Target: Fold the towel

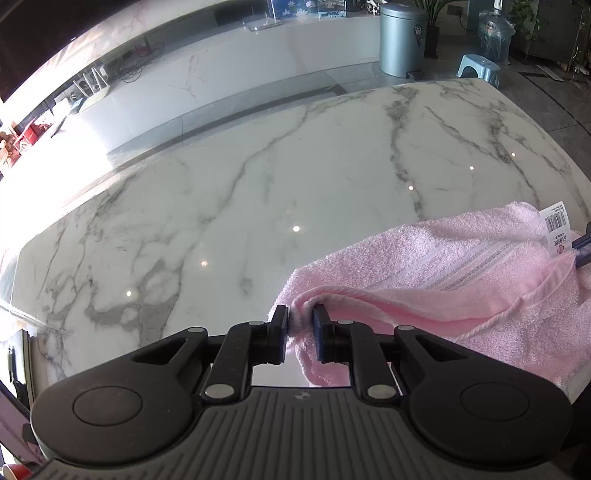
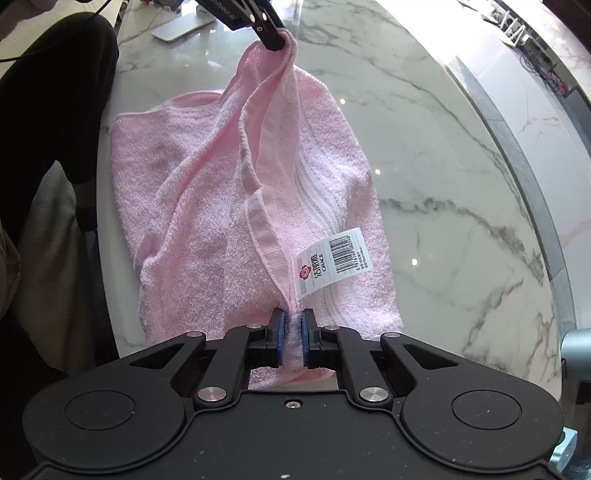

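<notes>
A pink terry towel (image 2: pixel 207 206) lies rumpled on the white marble table (image 2: pixel 443 155), with a white barcode label (image 2: pixel 332 258) near one corner. My right gripper (image 2: pixel 293 332) is shut on the towel's hemmed corner just below that label, cloth pinched between its blue pads. My left gripper (image 1: pixel 300 325) is shut on another corner of the towel (image 1: pixel 461 273), lifting a bunched fold off the table. In the right wrist view the left gripper (image 2: pixel 277 38) shows at the top, holding the raised corner. In the left wrist view the right gripper's fingers (image 1: pixel 583 243) peek in at the right edge by the label (image 1: pixel 556 229).
A person's dark sleeve (image 2: pixel 55 96) is at the left of the right wrist view. A flat silver device (image 2: pixel 181 24) lies on the far table end. Beyond the table stand a grey bin (image 1: pixel 402 40), a blue stool (image 1: pixel 478 66) and a water bottle (image 1: pixel 495 31).
</notes>
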Demonstrator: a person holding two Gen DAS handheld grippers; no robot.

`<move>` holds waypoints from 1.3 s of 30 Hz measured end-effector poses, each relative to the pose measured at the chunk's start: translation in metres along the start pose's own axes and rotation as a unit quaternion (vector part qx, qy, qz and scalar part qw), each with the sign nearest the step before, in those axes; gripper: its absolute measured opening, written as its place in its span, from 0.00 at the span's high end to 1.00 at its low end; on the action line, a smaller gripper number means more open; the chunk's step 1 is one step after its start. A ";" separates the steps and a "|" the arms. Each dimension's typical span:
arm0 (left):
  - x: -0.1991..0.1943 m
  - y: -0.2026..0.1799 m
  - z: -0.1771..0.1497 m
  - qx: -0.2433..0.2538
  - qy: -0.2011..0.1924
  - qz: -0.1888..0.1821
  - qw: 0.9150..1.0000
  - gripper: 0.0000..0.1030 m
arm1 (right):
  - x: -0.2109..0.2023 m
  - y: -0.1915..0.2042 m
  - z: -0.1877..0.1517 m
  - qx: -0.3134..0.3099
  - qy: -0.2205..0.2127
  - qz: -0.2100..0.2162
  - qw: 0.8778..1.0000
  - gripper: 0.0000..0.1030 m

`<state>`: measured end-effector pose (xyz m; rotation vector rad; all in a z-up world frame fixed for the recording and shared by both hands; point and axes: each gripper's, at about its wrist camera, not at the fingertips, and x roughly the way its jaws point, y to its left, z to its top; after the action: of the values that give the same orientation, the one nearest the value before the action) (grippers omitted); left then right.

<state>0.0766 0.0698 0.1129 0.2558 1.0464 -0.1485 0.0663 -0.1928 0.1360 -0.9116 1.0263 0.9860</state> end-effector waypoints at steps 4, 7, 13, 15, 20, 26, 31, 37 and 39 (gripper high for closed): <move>-0.021 -0.004 -0.002 0.002 -0.016 0.002 1.000 0.86 | -0.023 0.009 0.002 -0.009 -0.001 -0.025 1.000 0.94; -0.032 -0.008 -0.004 0.005 -0.025 0.004 1.000 0.86 | -0.039 0.017 -0.002 -0.009 -0.006 -0.038 0.999 0.94; -0.065 -0.015 -0.004 0.014 -0.056 0.010 0.998 0.86 | -0.065 0.034 -0.009 -0.005 -0.008 -0.074 0.997 0.94; -0.077 -0.018 -0.003 0.018 -0.068 0.014 0.997 0.86 | -0.078 0.038 -0.011 -0.003 -0.011 -0.088 0.996 0.94; -0.108 -0.025 -0.002 0.031 -0.098 0.027 0.994 0.86 | -0.103 0.045 -0.014 0.008 -0.023 -0.138 0.990 0.94; -0.146 -0.031 0.004 0.040 -0.139 0.045 0.989 0.85 | -0.132 0.052 -0.013 0.012 -0.034 -0.200 0.979 0.94; -0.172 -0.035 0.015 0.046 -0.169 0.064 0.982 0.85 | -0.159 0.052 -0.008 0.015 -0.045 -0.249 0.967 0.94; -0.187 -0.035 0.034 0.052 -0.187 0.079 0.978 0.85 | -0.182 0.044 0.000 0.021 -0.057 -0.274 0.960 0.94; -0.187 -0.035 0.038 0.055 -0.185 0.082 0.978 0.85 | -0.185 0.037 0.003 0.023 -0.057 -0.276 0.959 0.94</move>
<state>0.0079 0.0259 0.2885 0.3975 0.6447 -0.1011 -0.0066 -0.2187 0.3078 -1.0150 0.6376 0.5339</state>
